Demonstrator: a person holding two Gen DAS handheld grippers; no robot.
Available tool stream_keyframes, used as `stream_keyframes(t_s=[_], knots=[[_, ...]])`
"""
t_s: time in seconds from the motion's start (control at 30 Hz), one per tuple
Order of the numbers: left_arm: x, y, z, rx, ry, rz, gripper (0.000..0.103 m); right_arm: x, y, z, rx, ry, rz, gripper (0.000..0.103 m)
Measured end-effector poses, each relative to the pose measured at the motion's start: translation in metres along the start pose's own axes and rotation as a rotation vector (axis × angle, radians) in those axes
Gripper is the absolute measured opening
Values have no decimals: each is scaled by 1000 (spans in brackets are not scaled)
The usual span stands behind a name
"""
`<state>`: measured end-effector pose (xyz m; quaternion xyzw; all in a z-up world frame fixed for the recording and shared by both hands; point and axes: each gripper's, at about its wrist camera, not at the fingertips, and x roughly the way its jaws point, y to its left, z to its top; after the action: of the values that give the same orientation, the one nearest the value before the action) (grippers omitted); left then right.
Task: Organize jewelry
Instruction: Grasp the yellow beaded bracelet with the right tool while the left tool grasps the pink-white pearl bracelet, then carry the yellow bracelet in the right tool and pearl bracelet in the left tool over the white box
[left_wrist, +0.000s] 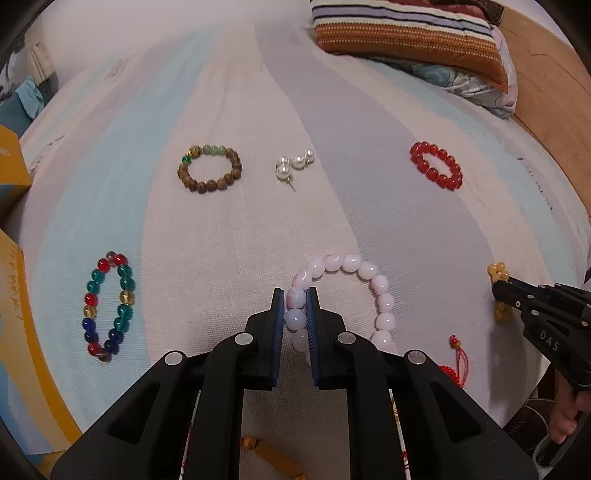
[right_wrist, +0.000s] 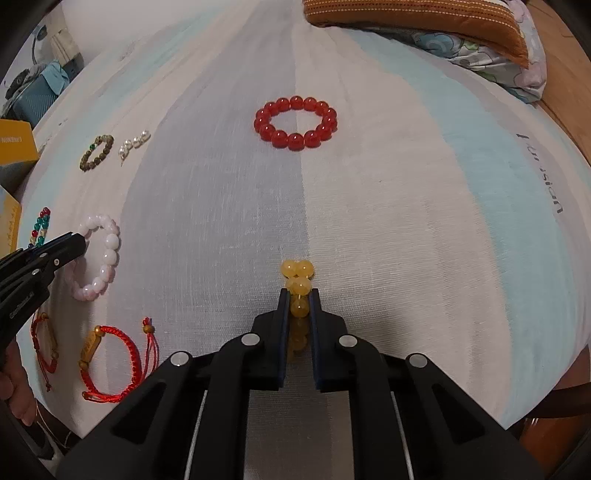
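Note:
In the left wrist view my left gripper (left_wrist: 295, 295) is shut on the near-left beads of a pale pink bead bracelet (left_wrist: 351, 263) that lies on the striped bed sheet (left_wrist: 229, 236). In the right wrist view my right gripper (right_wrist: 299, 293) is shut on a yellow bead bracelet (right_wrist: 297, 271), squeezed narrow between the pads, with a few beads poking out past the tips. Each gripper also shows in the other's view, the right gripper (left_wrist: 496, 290) at the right edge and the left gripper (right_wrist: 79, 240) at the left edge.
Spread over the sheet are a red bead bracelet (right_wrist: 295, 123), a brown wooden one (left_wrist: 210, 170), pearl earrings (left_wrist: 293, 164), a multicolour glass bracelet (left_wrist: 109, 306) and red cord bracelets (right_wrist: 110, 362). Pillows (left_wrist: 406, 33) lie at the far end. Yellow boxes (left_wrist: 11, 166) stand at the left.

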<state>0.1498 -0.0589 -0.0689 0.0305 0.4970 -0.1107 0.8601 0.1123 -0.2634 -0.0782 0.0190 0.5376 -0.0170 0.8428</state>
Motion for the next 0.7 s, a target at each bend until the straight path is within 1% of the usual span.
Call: stream_keyframes(t_s=[0.23,0.37,0.53,0.7], knots=[[-11,5,-1,-6,-22,1,11,-9,-6,5,24,-43,2,9],[-20,6,-2,-8,-38,-9,12,-16,-6,2,32,-70,4,9],[-29,4,3,-13,-53,-12,11,-25,-12,6,39,-107,14,9],[-44,-1,10,-4,-63,-2,11,-34,-11,11,33,-133,21,9]])
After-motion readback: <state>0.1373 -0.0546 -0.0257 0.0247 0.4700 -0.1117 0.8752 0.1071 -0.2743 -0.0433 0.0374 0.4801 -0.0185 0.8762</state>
